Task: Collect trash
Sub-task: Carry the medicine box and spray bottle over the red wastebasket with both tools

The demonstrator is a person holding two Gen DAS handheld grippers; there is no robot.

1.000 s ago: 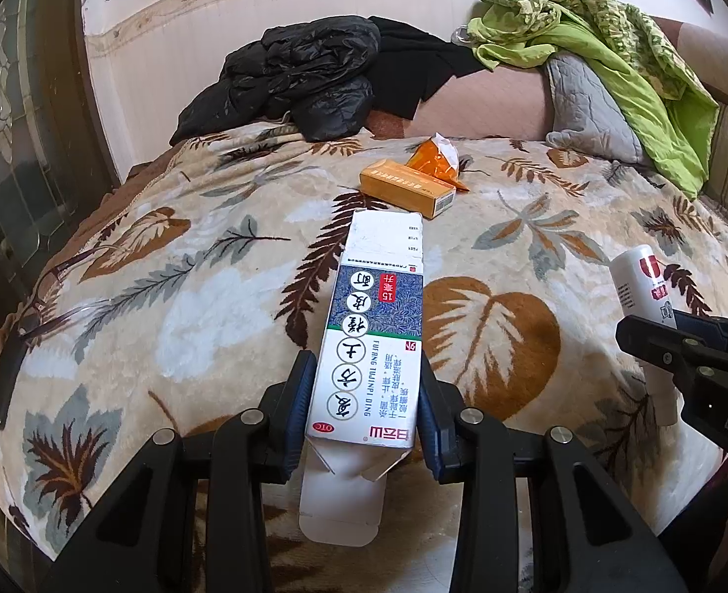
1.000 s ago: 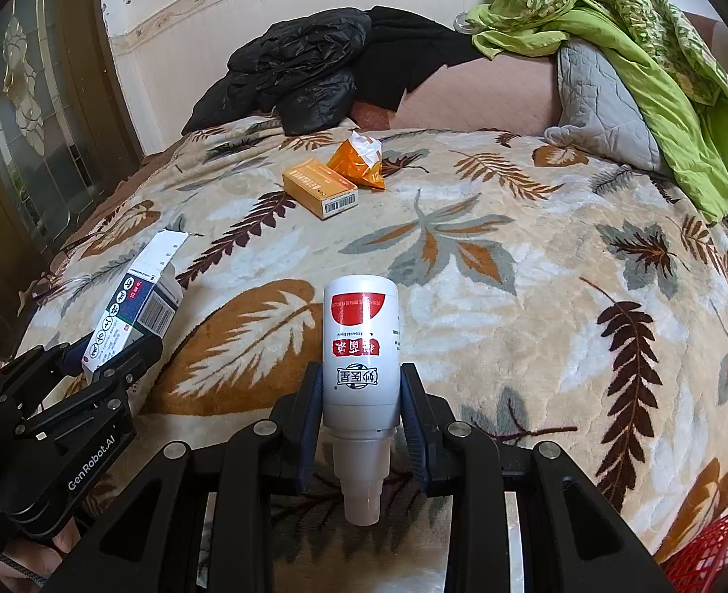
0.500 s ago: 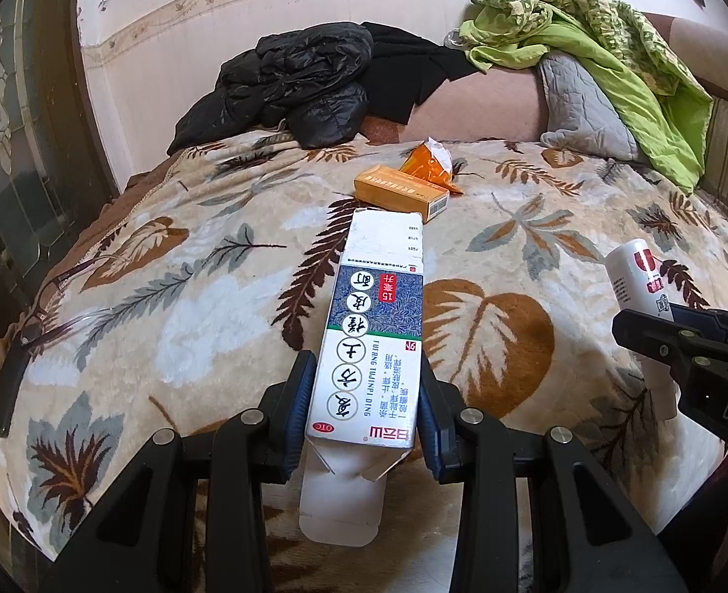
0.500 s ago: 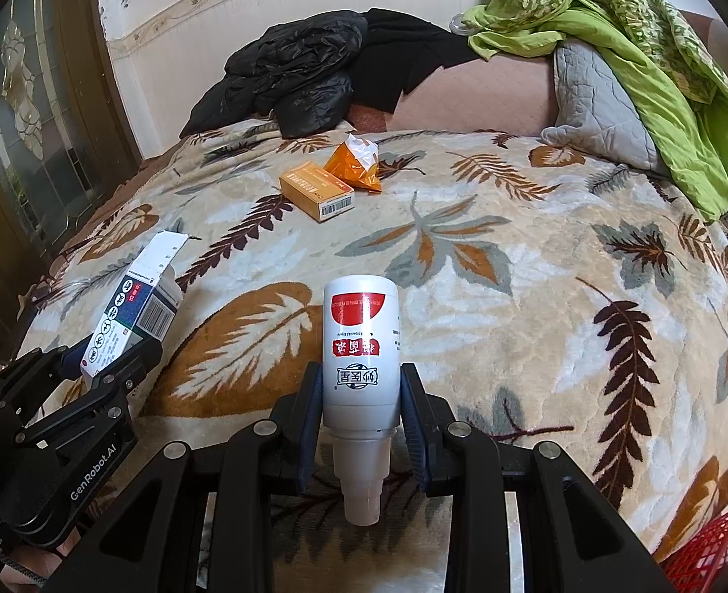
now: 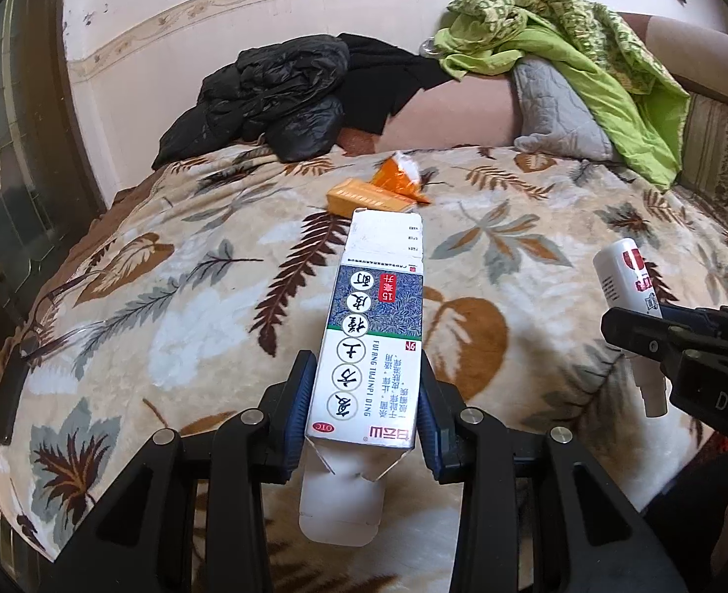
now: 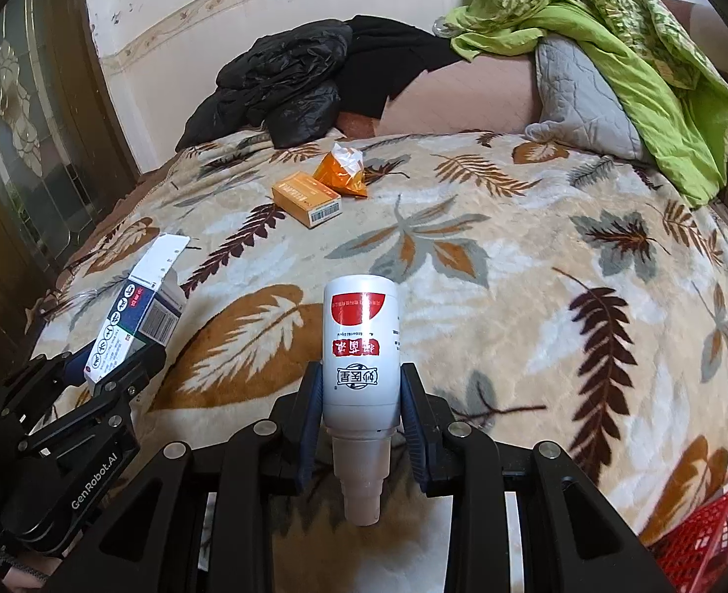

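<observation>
Trash in both: my left claw (image 5: 366, 415) pinches the medicine box (image 5: 371, 346), right claw (image 6: 361, 410) pinches the white bottle (image 6: 361, 346), lower centre.

Home bedroom, leaf-print blanket (image 6: 536, 267), pillow (image 6: 576, 94), jacket (image 6: 284, 79)

Glossy white plastic bottle (image 6: 360, 346), matt printed cardboard box (image 5: 371, 346), on a plush fleece leaf-print blanket (image 6: 512, 296) covering the bed.

We count two cardboard cartons, one blue-and-white (image 5: 368, 346) and one orange (image 6: 306, 197), one white plastic spray bottle with a red label (image 6: 360, 351), one crumpled orange foil wrapper (image 6: 344, 175), and one red mesh basket (image 6: 709, 529)
</observation>
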